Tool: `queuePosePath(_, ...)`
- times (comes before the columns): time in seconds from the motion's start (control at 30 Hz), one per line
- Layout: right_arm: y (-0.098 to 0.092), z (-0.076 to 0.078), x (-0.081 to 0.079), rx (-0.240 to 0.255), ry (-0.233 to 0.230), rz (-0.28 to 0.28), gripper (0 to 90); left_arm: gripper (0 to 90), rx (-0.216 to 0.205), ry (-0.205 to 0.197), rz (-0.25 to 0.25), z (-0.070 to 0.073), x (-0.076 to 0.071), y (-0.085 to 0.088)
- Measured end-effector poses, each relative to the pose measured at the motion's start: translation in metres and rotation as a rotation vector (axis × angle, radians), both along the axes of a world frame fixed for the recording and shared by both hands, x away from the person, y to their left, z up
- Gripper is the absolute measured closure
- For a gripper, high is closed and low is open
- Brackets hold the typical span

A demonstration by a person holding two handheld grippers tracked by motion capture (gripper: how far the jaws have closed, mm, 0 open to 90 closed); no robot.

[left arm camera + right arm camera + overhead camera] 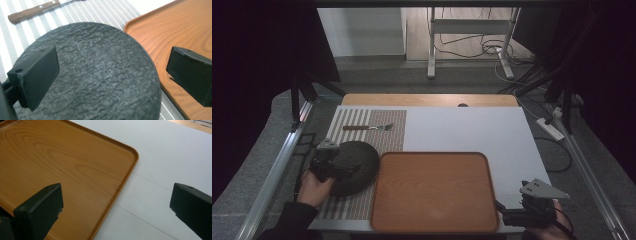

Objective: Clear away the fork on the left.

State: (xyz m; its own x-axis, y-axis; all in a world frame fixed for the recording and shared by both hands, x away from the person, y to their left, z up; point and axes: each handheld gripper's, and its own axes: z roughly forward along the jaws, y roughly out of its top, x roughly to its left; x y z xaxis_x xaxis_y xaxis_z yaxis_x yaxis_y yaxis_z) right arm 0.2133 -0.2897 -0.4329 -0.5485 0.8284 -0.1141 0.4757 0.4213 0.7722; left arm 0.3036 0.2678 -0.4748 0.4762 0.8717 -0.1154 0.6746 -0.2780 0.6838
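The left gripper (343, 169) hovered with jaws spread wide over the dark round slate plate (95, 72), which lay on the striped mat (362, 127) just left of the wooden tray (434, 192). The right gripper (507, 212), also wide, hung at the tray's near right corner.

The round plate (95, 75) is dark charcoal with a rough, slate-like grain. It lies on a placemat (362, 125) striped in grey and white. The tray (434, 192) is orange-brown with a wood-grain pattern. The knife (367, 127) has a reddish-brown handle. The worktop (472, 130) is plain white, and both grippers' jaws are black.
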Motion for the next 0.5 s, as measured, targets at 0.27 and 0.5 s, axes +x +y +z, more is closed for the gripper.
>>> queuePosePath(0.27,0.002,-0.001,0.0,-0.011,0.007,0.009,0.0,0.0,0.009,0.031,-0.004,-0.003,0.021,-0.003)
queuePosePath(0.5,0.001,-0.001,0.0,-0.011,0.006,0.009,0.0,0.0,-0.01,0.048,0.014,-0.002,0.04,-0.003)
